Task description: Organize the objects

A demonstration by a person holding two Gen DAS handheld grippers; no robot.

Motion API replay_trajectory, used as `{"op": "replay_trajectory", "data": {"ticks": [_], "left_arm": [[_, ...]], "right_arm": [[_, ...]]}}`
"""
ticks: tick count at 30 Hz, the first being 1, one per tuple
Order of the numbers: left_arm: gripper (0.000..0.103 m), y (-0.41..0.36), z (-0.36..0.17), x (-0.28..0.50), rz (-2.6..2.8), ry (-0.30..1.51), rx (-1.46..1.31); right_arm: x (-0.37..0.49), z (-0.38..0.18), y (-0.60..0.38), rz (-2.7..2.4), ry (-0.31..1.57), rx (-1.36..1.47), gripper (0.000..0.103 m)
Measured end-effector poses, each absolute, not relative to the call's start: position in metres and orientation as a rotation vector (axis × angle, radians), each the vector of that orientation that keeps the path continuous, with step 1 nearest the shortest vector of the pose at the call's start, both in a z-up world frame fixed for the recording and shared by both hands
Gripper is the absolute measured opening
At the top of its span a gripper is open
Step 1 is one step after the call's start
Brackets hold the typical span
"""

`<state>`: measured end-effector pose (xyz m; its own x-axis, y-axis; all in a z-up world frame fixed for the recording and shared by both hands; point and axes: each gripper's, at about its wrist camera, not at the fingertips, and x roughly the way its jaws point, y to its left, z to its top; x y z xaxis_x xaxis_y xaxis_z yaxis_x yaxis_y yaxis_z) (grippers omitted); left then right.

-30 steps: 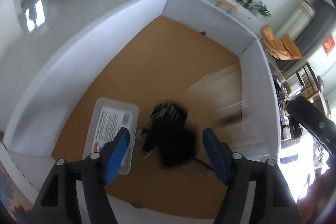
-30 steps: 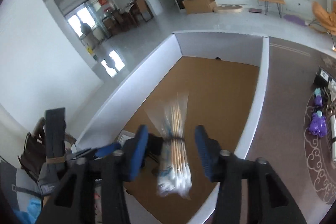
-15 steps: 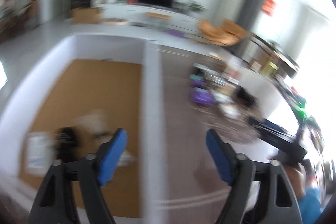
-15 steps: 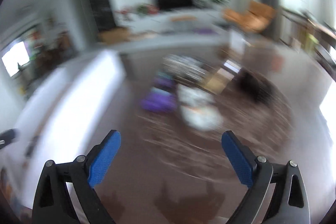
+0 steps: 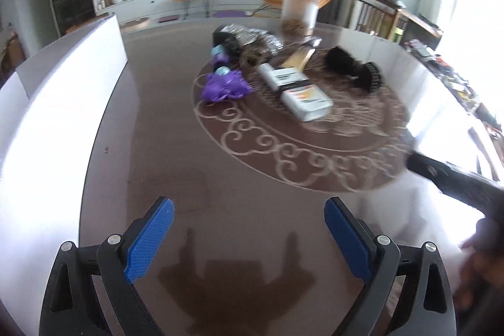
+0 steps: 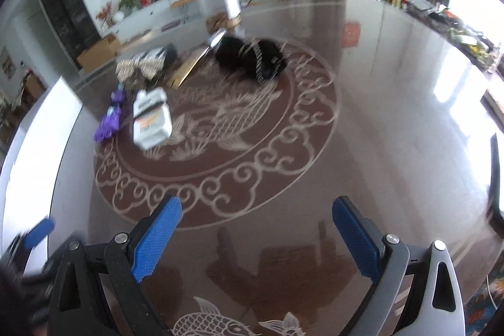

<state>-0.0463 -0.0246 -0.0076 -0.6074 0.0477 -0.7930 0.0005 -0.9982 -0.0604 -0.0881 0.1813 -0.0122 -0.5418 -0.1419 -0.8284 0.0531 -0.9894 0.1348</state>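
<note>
Both our grippers have swung from the white-walled box to the brown counter; left gripper jaws opening, right gripper jaws apart, both empty

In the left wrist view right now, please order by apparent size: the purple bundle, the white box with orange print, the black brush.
1. white box with orange print
2. purple bundle and black brush: they look alike in size; the brush is blurred and lies farther away, so I do not rank them.
</note>
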Motion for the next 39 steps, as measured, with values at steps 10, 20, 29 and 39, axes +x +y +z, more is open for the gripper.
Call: {"op": "replay_trajectory", "data": {"ticks": [10,20,29,39], "left_arm": [[0.097,-0.032,-0.037,-0.061,2.823,-0.032,-1.448],[0.103,-0.03,-0.04,-0.063,2.825,-0.022,-1.447],[0.103,-0.031,-0.039,-0.064,2.825,-0.022,-1.448],[0.103,-0.03,-0.039,-0.064,2.825,-0.022,-1.448]], "right_arm": [[-0.094,-0.032,0.177,-2.575,-0.13,1.555,0.097],[-0.095,-0.036,0.166,-2.592,-0.011,1.562,0.1],[-0.092,-0.041,0.156,-2.601,0.107,1.555,0.103],[-0.089,-0.041,0.156,-2.638,0.101,1.515,0.103]]}}
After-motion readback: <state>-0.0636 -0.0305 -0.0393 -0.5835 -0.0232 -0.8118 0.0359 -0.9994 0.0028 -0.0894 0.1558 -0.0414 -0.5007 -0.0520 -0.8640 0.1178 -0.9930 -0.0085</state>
